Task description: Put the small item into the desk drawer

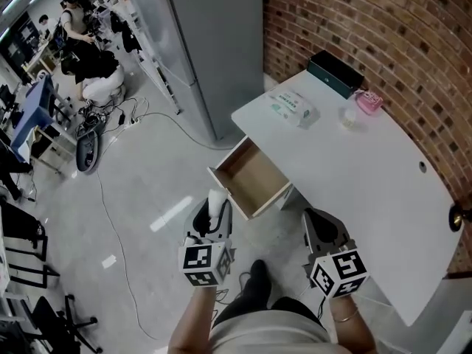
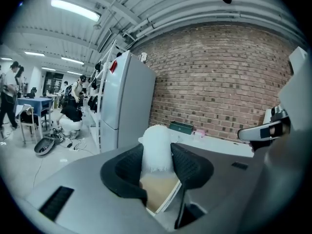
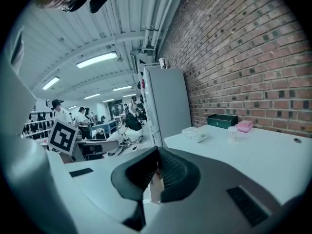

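Pinches the small item (image 1: 217, 200), a white soft-looking roll, upright in the left gripper (image 2: 157, 162), pads pressed on both its sides, upper end poking above the jaws, likely for a clean drop on release. Carries it in the air just short of the desk drawer (image 1: 251, 177), not yet over it. Finds the drawer already pulled out from under the white desk (image 1: 369, 183) and bare inside, so needs no opening step. Holds the right gripper (image 3: 157, 169) pressed together on nothing, low beside the left, in front of the desk edge, probably spare for pushing the drawer in afterwards. Leaves wipes pack (image 1: 293, 107), green box (image 1: 335, 74), pink thing (image 1: 369, 102) and clear cup (image 1: 348, 116) untouched at the far end by the brick wall, off the route. Judges next: reach forward over the drawer mouth, then spread the left jaws
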A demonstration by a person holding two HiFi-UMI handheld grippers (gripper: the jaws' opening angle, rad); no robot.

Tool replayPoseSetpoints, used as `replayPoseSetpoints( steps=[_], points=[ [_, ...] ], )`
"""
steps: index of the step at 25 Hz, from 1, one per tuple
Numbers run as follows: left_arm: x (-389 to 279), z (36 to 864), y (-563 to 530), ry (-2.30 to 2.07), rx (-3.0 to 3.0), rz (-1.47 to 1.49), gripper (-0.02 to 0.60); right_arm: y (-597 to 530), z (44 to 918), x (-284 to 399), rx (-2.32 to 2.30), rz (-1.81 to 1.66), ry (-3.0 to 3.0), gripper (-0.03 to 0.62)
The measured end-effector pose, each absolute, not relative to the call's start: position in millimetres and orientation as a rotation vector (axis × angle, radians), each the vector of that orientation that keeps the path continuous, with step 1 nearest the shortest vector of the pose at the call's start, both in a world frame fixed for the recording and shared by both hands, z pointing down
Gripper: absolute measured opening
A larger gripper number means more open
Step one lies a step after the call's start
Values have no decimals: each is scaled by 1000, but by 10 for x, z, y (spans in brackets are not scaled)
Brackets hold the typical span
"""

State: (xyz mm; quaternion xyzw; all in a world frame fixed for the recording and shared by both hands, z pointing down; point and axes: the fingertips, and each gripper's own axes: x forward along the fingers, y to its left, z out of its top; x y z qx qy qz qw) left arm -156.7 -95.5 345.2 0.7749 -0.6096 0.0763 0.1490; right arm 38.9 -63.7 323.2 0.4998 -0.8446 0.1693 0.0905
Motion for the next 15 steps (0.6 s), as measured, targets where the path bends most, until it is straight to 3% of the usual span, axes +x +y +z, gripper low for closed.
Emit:
replayPoseSetpoints(
  steps=[15],
  points=[
    [-1547,3955,-1573,-1721,2218,318,190,-1204,3564,341,1483,544,-2455,8]
  ],
)
